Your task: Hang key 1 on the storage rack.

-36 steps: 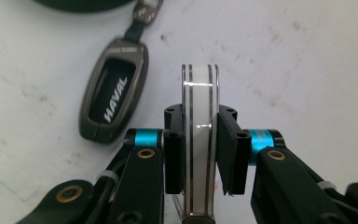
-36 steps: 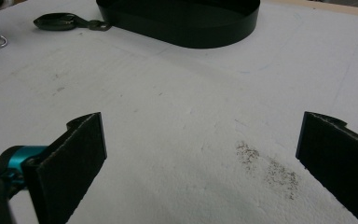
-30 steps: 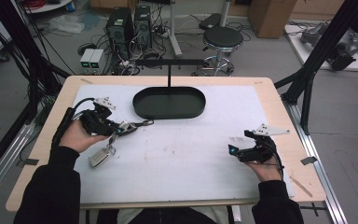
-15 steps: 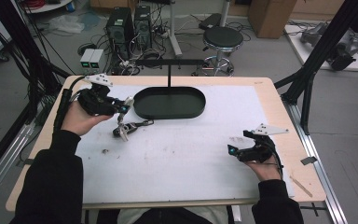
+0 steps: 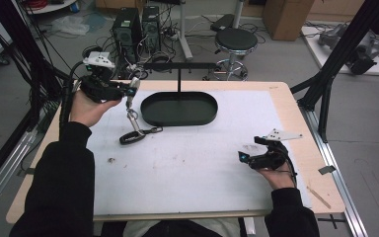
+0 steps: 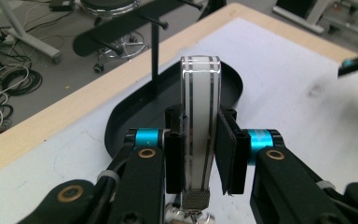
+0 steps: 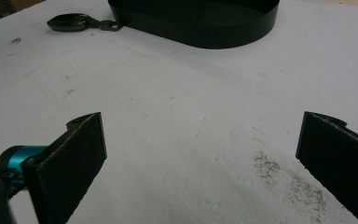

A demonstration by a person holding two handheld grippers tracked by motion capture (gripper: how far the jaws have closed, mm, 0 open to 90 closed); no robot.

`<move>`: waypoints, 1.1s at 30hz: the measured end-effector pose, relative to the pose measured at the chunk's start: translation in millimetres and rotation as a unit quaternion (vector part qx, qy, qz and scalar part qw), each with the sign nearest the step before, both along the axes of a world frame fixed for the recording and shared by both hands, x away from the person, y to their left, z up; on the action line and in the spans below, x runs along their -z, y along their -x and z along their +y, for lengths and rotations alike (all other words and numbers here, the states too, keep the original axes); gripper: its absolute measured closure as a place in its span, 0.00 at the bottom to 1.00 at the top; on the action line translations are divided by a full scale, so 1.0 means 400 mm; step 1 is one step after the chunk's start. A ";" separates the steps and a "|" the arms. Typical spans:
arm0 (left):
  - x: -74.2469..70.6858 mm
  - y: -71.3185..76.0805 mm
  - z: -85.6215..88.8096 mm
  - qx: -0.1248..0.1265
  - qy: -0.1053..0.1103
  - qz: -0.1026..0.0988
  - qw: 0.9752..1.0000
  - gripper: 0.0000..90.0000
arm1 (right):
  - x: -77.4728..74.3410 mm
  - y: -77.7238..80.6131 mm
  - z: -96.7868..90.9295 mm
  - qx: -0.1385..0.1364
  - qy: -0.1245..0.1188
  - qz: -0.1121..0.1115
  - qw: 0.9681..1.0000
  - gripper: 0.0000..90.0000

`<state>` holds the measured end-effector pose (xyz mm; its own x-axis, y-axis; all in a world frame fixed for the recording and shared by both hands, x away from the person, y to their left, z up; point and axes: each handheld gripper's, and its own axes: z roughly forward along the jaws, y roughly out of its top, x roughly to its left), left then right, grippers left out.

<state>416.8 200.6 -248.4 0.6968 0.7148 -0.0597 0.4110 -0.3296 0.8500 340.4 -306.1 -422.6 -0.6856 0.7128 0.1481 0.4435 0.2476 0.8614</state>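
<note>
A keychain is lifted by its white strap loop [image 6: 199, 126], which is clamped between the closed-in jaws of the left gripper [image 5: 128, 90]. A second earlier the strap was held low over the white mat [image 5: 202, 163]; now it is raised beside the left end of the black oval tray [image 5: 178, 109], the chain [image 5: 132, 118] hanging taut below it and the dark key fob [image 5: 131, 138] still touching the mat. The piece seems nearly clear of the surface, likely bound for the tray or its hanging bar [image 5: 177, 65]. The right gripper [image 5: 246, 159] is kept resting near the mat's right edge, jaws wide apart and empty.
</note>
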 end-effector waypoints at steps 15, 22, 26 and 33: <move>-0.024 -0.094 -0.030 -0.020 0.018 -0.011 1.000 0.83 | 0.001 -0.012 0.005 -0.004 -0.008 0.003 1.000 0.01; -0.030 -0.137 -0.039 -0.039 0.017 -0.026 0.999 0.83 | 0.000 -0.011 0.005 -0.004 -0.006 0.001 1.000 0.01; -0.043 -0.158 -0.032 -0.051 0.033 -0.031 0.998 0.83 | 0.000 -0.007 0.006 -0.002 0.000 0.004 1.000 0.01; -0.070 -0.179 -0.033 -0.059 0.083 -0.041 0.994 0.83 | 0.001 -0.001 0.008 -0.003 0.007 0.003 1.000 0.01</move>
<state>488.3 187.2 -220.4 0.6166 0.7765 -0.1299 0.3656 -0.1363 0.9207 340.9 -302.8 -422.9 -0.6896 0.7101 0.1425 0.4471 0.2625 0.8551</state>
